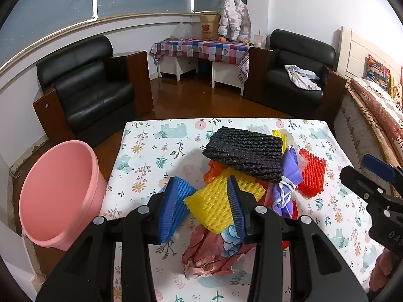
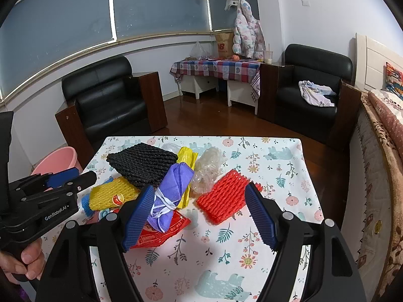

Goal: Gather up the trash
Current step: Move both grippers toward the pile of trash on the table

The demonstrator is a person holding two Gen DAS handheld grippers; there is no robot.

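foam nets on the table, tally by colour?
Black foam net: 1
Yellow foam net: 1
Red foam net: 1
Blue foam net: 1, partly hidden by the left tool
Total: 4

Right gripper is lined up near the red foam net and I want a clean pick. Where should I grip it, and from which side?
Take the red foam net across its short width near the middle, coming straight down from above. It lies flat on the table, apart from the pile, with bare cloth along both long edges for the fingers. The right gripper is open, probably wide enough to straddle it.
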